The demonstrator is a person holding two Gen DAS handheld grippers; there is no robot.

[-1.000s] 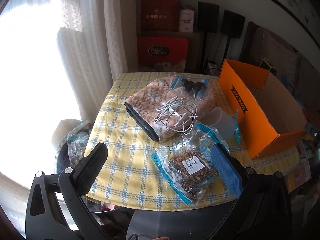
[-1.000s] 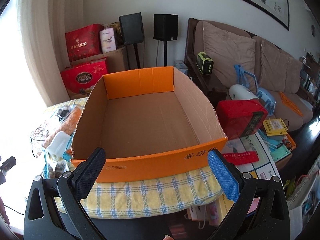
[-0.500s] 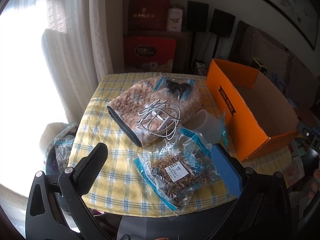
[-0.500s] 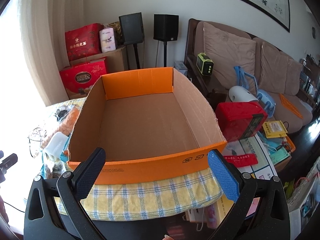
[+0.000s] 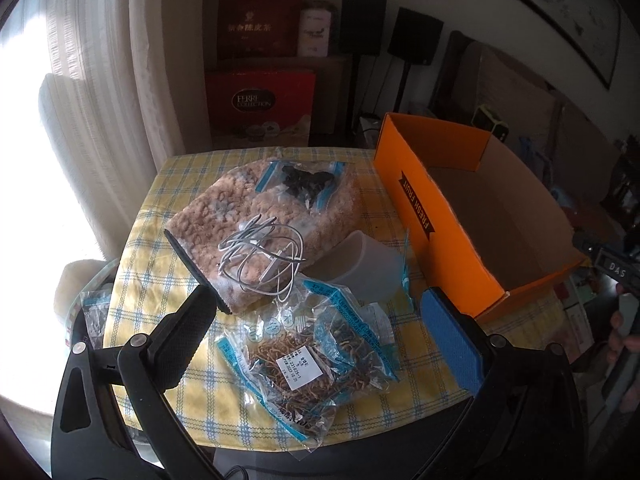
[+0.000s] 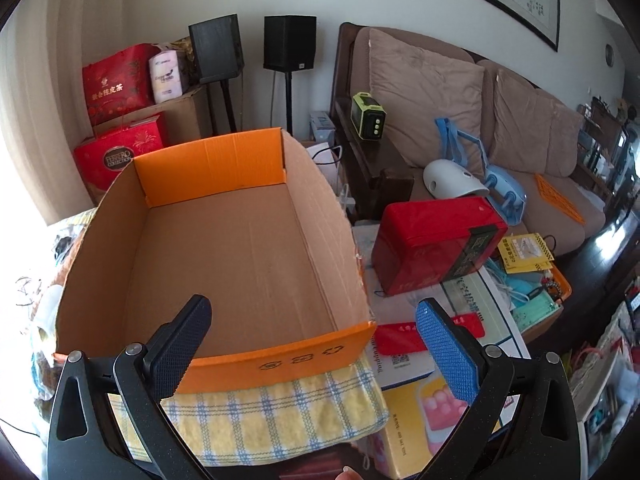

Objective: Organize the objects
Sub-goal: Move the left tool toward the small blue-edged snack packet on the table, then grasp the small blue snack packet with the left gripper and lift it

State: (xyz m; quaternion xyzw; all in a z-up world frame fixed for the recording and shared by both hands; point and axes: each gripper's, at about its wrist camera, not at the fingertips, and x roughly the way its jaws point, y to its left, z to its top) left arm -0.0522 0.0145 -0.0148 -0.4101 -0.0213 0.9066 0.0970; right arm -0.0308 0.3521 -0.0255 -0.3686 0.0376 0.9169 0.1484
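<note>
- Worktop (image 5: 132, 280) with a yellow checked cloth carries the things to organize: a bag of dried strips (image 5: 308, 364) near its front edge, a white cable (image 5: 260, 260) coiled on a fluffy brown pouch (image 5: 240, 220), a small bag of dark pieces (image 5: 306, 182) on the far part of that pouch, and a translucent cup (image 5: 360, 268) lying on its side.
- Orange box (image 6: 248, 256) stands to the right of these things and is empty inside; I judge it is the place for them.
- Left tongs (image 5: 320, 336) are wide open and hold nothing; they hover just over the bag of dried strips.
- Right tongs (image 6: 312, 338) are also wide open and empty, in front of the box's near wall.
- For a good pick, I think the left tongs should come down on the bag's puffed middle, not on the slippery flat edge, and close gently.
- Left wrist view shows all the loose things; the right wrist view shows the whole bare floor of the box, and the loose things only as a sliver at its left edge.
</note>
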